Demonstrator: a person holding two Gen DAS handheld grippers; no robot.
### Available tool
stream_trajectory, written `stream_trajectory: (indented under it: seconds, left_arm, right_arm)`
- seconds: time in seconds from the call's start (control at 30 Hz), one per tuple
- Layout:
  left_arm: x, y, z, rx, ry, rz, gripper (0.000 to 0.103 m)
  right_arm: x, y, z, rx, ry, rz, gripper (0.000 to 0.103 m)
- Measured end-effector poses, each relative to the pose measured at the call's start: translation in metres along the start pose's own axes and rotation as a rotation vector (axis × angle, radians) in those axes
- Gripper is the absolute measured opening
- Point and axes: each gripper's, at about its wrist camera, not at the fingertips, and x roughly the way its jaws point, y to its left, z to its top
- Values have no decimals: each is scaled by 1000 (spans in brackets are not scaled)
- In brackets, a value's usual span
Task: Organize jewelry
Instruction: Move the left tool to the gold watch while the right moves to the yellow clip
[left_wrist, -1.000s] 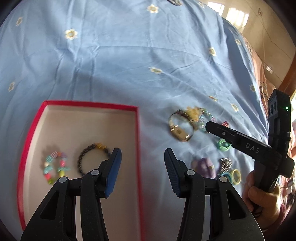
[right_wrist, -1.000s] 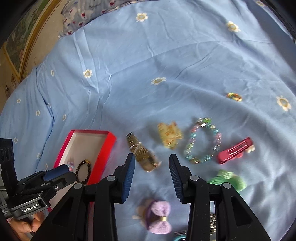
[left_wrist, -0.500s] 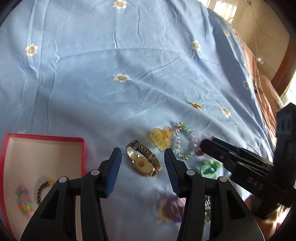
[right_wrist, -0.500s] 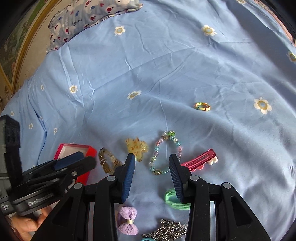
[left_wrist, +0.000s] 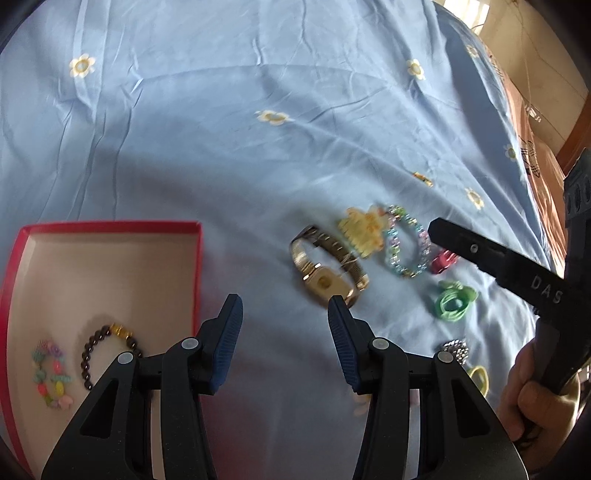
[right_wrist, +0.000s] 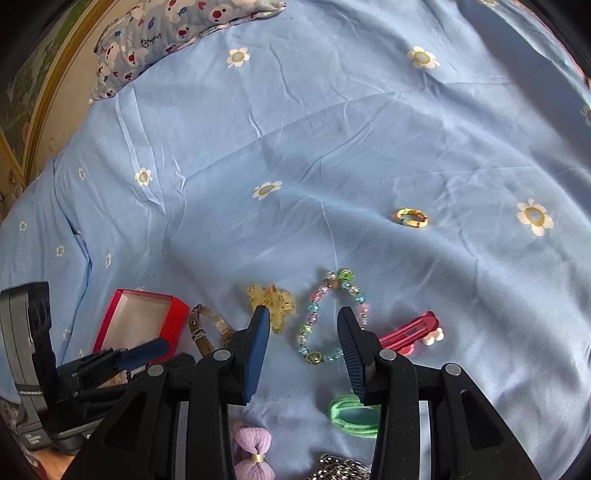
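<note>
My left gripper (left_wrist: 284, 325) is open and empty over the blue sheet, between the red box (left_wrist: 110, 227) and a gold watch (left_wrist: 325, 269) just beyond its right finger. In the box lie a dark bead bracelet (left_wrist: 92, 347) and a colourful bead bracelet (left_wrist: 50, 376). My right gripper (right_wrist: 301, 332) is also open and empty, low over a pastel bead bracelet (right_wrist: 332, 317) that shows between its fingers. A yellow claw clip (right_wrist: 271, 302) lies left of that bracelet and a red hair clip (right_wrist: 410, 332) to its right.
A green hair tie (right_wrist: 354, 410), a purple bow (right_wrist: 255, 454) and a silver chain (right_wrist: 340, 469) lie near the right gripper. A multicoloured ring (right_wrist: 410, 218) sits farther off. A patterned pillow (right_wrist: 177, 33) lies at the bed's far end. A hand (left_wrist: 535, 398) holds the right gripper.
The left gripper has shifted from over the box to the sheet near the watch. The right gripper has moved right, from over the watch to over the pastel bracelet. Both stay open.
</note>
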Motion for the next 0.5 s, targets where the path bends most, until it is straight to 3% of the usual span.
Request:
stream_trajectory:
  seconds: [0.33, 0.5]
  left_arm:
    - [-3, -12, 12, -17, -19, -108, 47]
    - [14, -25, 15, 5, -9, -102, 43]
  right_arm:
    - [6, 4, 2, -10, 6, 3, 41]
    - [12, -1, 6, 5, 25, 2, 41]
